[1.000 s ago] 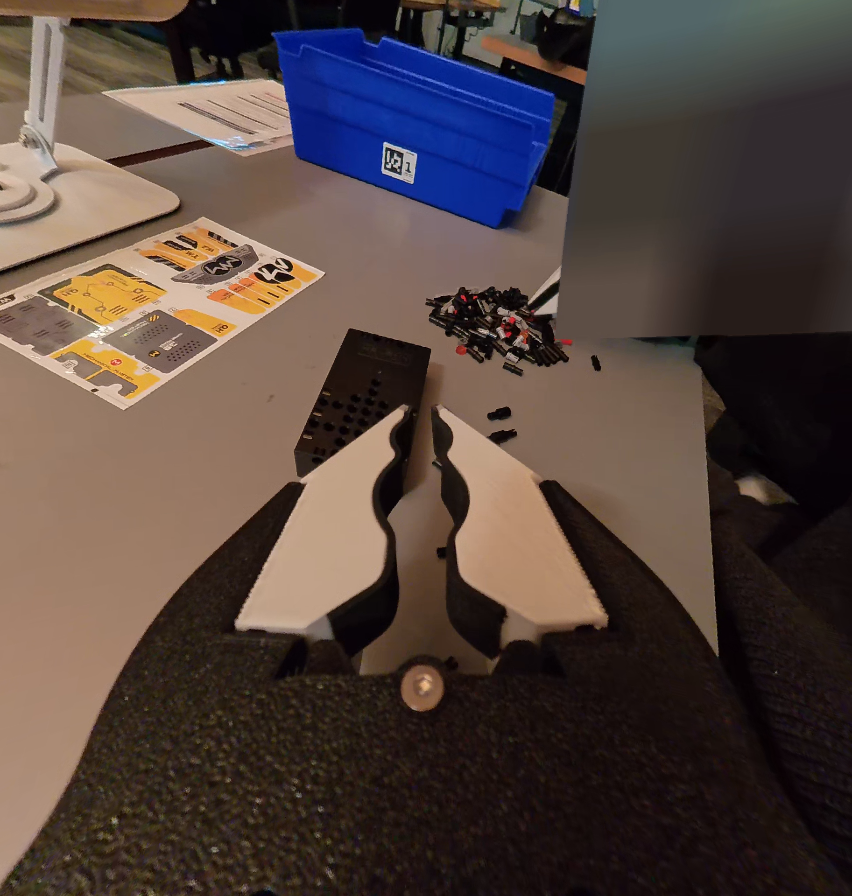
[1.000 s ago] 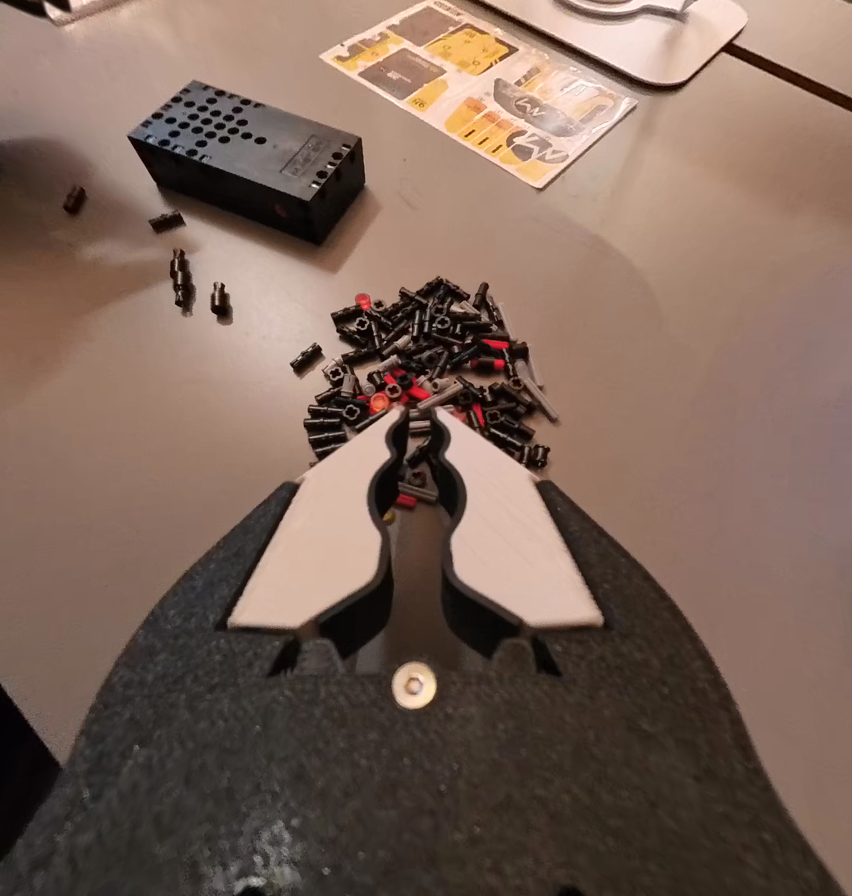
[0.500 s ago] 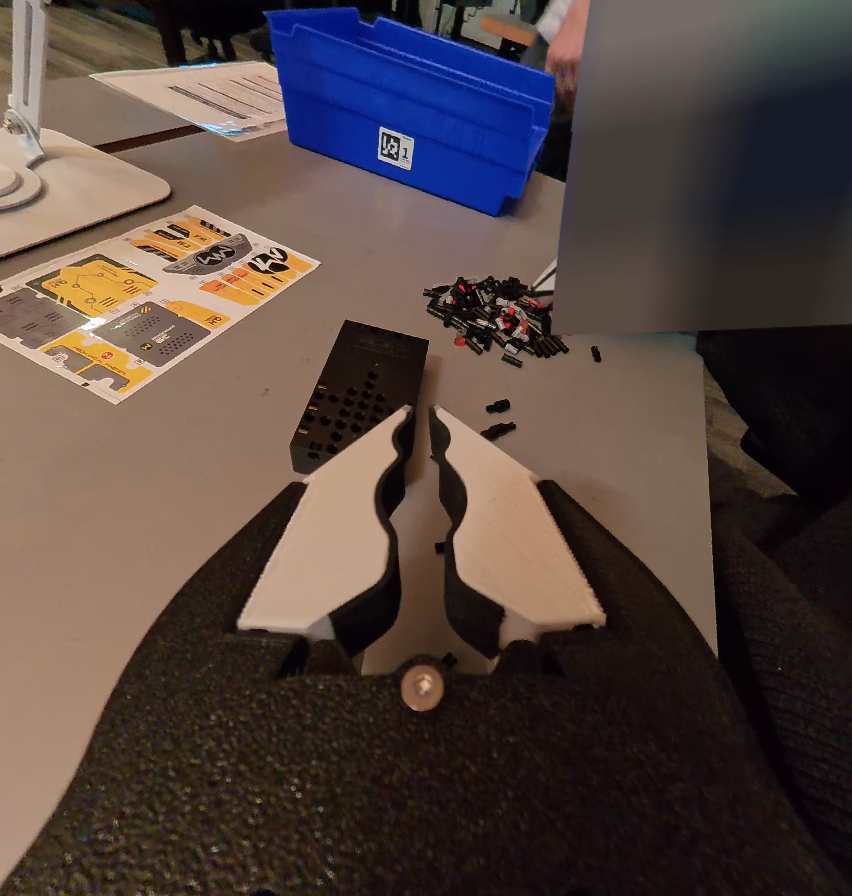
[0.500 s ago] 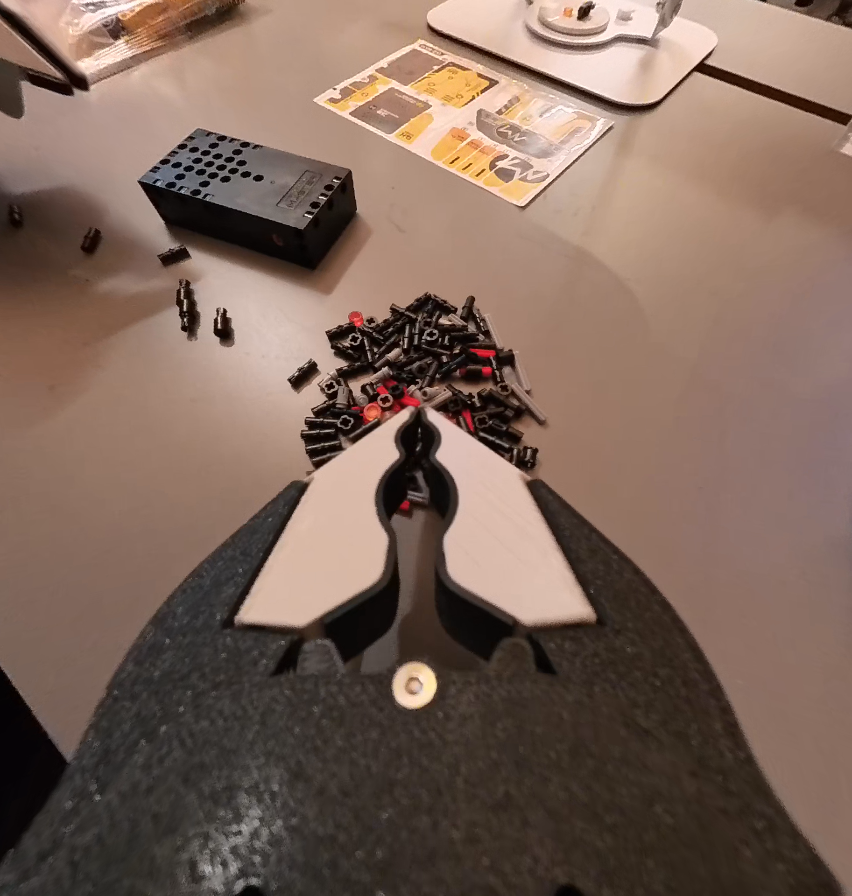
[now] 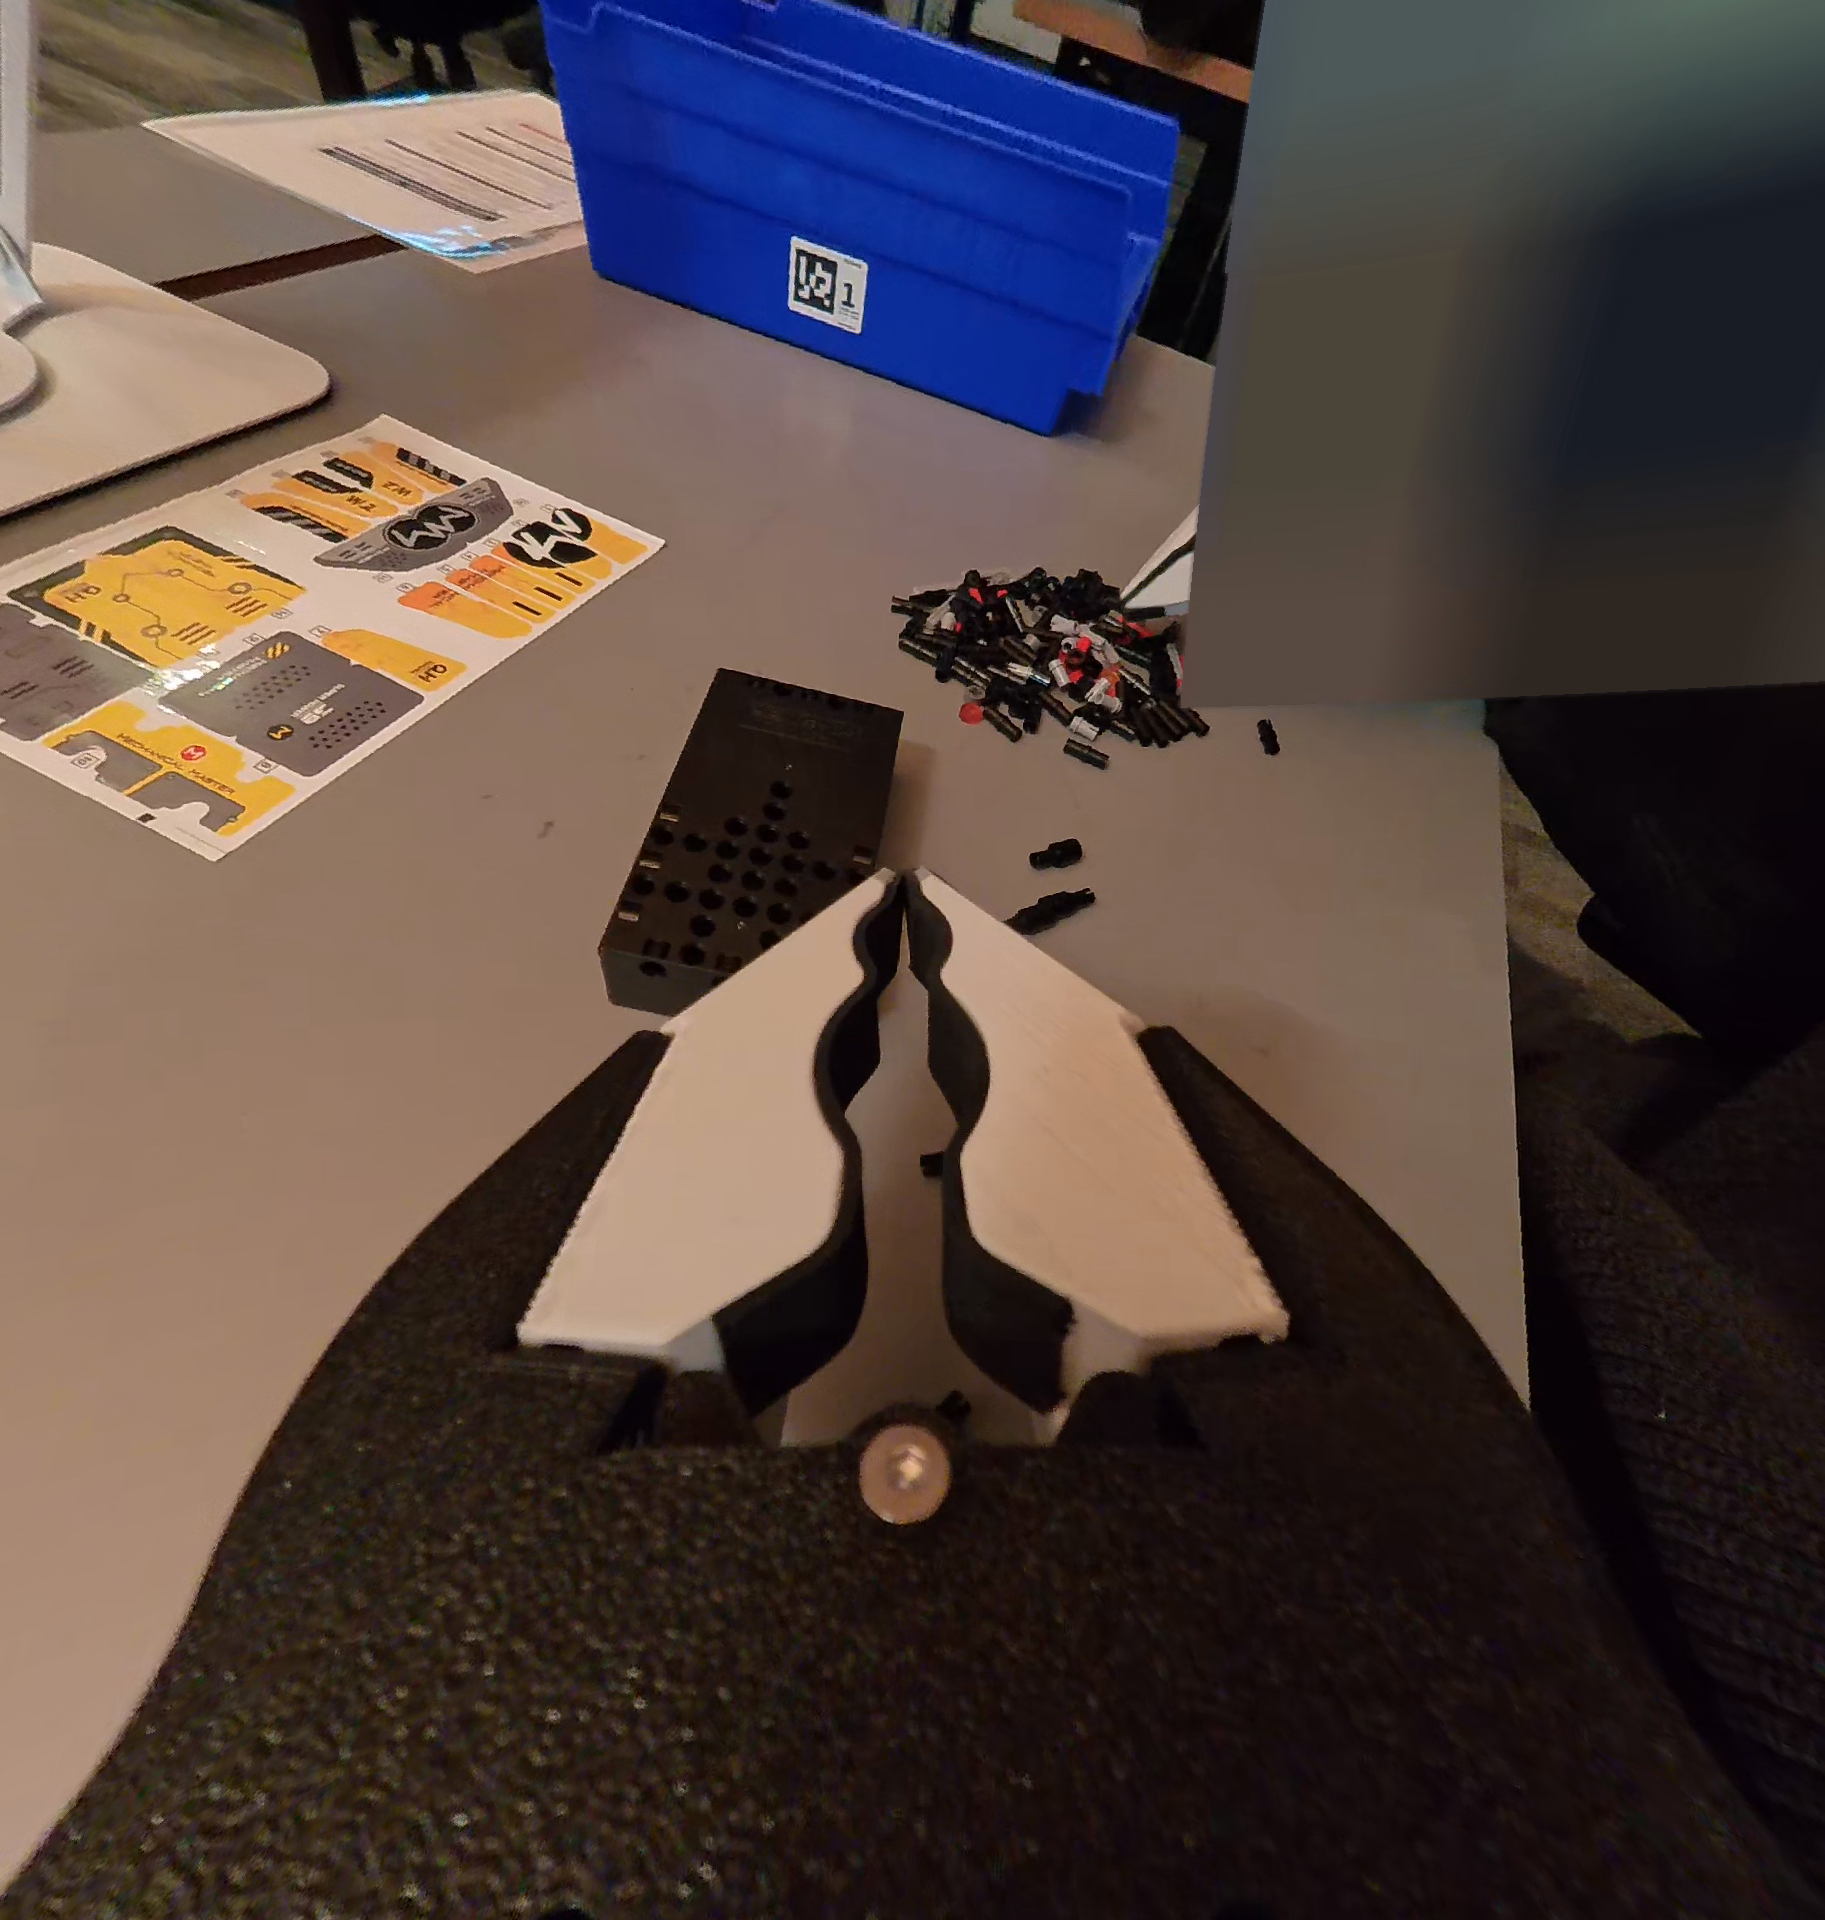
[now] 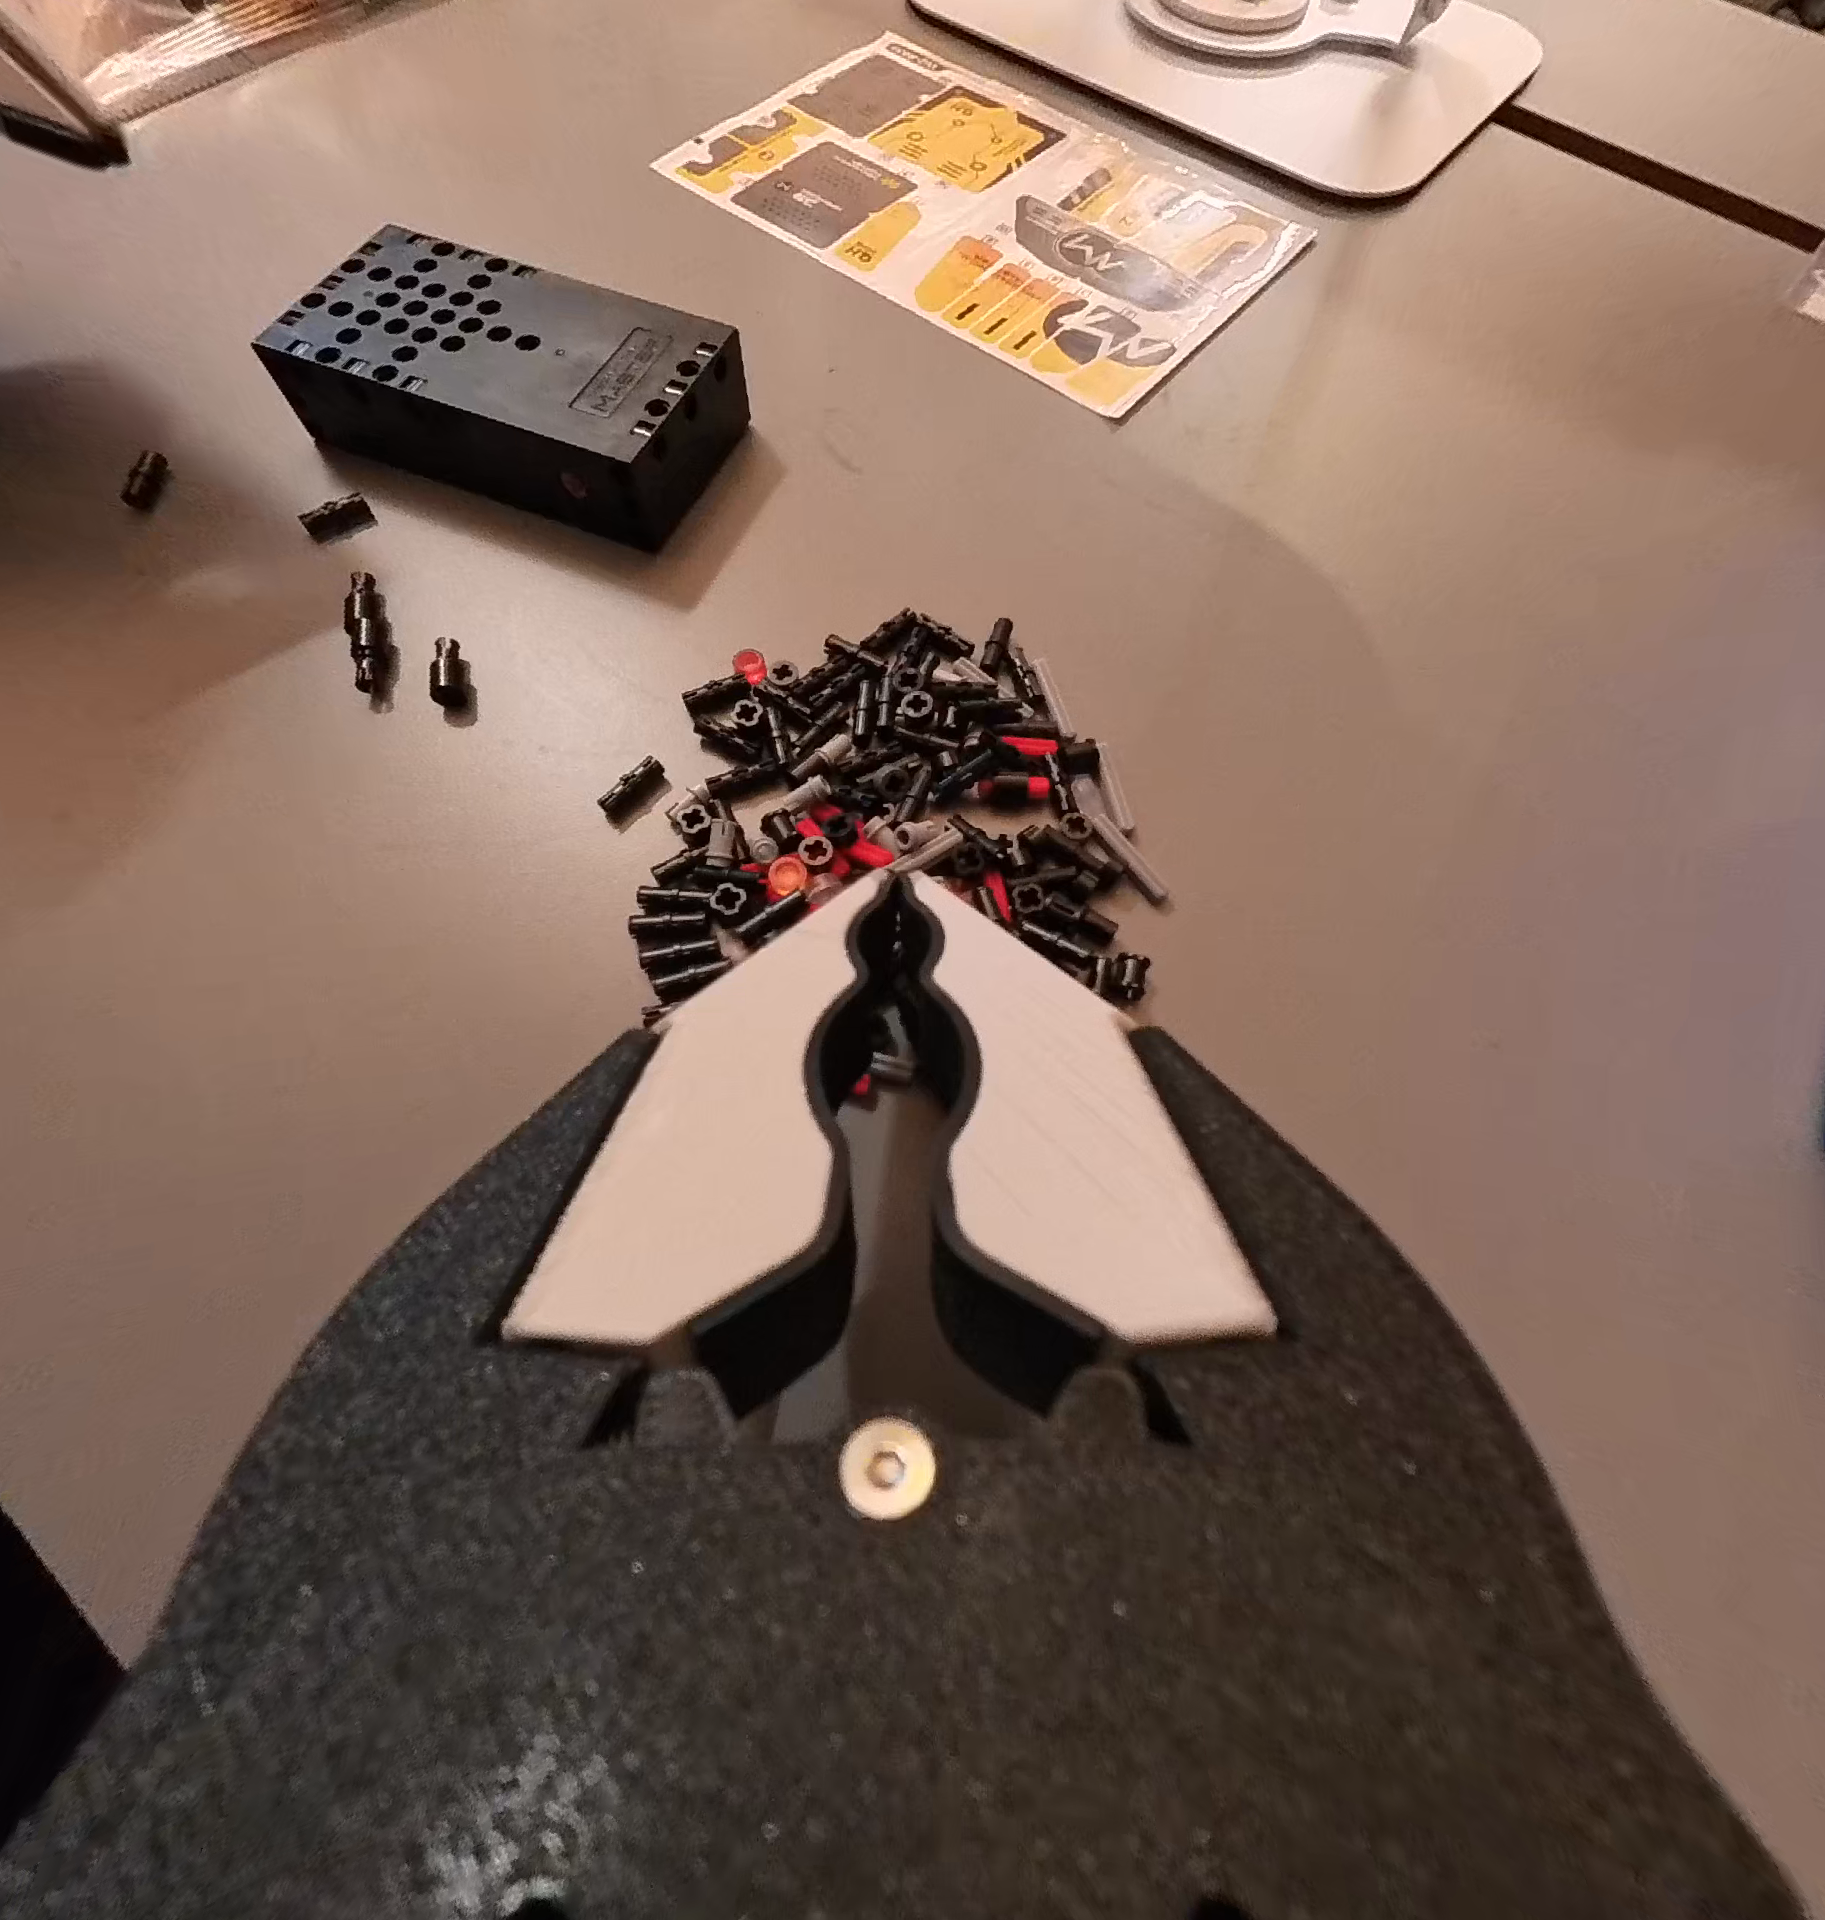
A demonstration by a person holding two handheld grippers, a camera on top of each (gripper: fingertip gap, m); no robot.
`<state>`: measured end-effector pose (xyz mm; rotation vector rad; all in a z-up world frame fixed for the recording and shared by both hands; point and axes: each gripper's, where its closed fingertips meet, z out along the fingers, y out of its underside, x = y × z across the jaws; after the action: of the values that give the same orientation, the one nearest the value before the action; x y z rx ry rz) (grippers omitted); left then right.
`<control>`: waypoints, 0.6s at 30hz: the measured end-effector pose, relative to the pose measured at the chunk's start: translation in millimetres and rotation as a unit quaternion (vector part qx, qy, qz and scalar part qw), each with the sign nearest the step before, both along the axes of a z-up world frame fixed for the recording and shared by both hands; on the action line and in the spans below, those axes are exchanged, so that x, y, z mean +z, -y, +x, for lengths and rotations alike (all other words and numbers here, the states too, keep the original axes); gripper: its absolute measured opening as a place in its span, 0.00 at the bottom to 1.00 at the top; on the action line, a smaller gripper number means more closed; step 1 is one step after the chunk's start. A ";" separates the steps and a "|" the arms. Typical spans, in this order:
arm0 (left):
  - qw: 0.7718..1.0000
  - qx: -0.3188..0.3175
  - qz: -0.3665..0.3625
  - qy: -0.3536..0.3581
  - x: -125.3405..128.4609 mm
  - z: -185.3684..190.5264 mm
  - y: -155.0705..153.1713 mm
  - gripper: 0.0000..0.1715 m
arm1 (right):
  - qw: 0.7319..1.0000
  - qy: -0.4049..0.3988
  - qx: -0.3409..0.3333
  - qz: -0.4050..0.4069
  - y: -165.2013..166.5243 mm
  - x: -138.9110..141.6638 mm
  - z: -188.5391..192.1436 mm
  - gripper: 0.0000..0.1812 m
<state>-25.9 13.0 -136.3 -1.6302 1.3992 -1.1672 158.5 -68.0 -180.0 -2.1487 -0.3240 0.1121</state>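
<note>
My left gripper (image 5: 903,881) is shut and empty, its tips above the near end of a black perforated block (image 5: 773,821) on the grey table (image 5: 316,1039). Two loose black pins (image 5: 1055,856) lie just right of the tips. My right gripper (image 6: 892,881) is shut over the near edge of a pile of small black, red and grey pins (image 6: 918,769). A thin dark piece shows between its jaws just behind the tips; I cannot tell whether it is gripped. The pile also shows in the left wrist view (image 5: 1043,655), and the block in the right wrist view (image 6: 513,374).
A blue bin (image 5: 866,197) stands at the back. A yellow and grey sticker sheet (image 5: 264,623) and a white stand base (image 5: 129,384) lie to the left. Several loose pins (image 6: 368,623) lie near the block. The table's right edge (image 5: 1510,1039) is close. Spacing between my two grippers at the tips: around 20 cm. To the black perforated block (image 5: 773,821): left tips about 6 cm, right tips about 20 cm. It is also in sight in the right wrist view (image 6: 475,322).
Both grippers have closed from slightly open to shut. The right gripper has drawn back a little from the pile. The left gripper stays over the block's near end.
</note>
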 end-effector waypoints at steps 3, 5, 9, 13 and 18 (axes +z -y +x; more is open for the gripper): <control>1.000 -0.001 0.002 -0.002 -0.4 -0.1 0.6 0.00 | 1.000 0.006 -0.003 -0.003 -0.7 -1.5 0.9 0.00; 1.000 -0.003 0.002 -0.003 -0.9 0.1 1.5 0.00 | 1.000 0.010 -0.005 -0.003 -1.2 -1.7 1.3 0.00; 1.000 -0.002 0.003 -0.006 -1.8 0.3 1.1 0.00 | 1.000 0.010 -0.004 -0.004 -1.1 -1.8 1.0 0.00; 1.000 0.000 0.006 -0.010 -3.1 0.4 0.6 0.00 | 1.000 0.009 -0.003 -0.002 -1.0 -1.2 0.9 0.00; 1.000 -0.002 0.007 -0.012 -4.0 0.5 1.4 0.00 | 1.000 0.007 -0.003 -0.002 -0.9 -1.2 0.8 0.00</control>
<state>-25.4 11.6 -140.4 -1.6373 1.4236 -1.1417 159.3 -67.1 -181.2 -2.1555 -0.3268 0.0941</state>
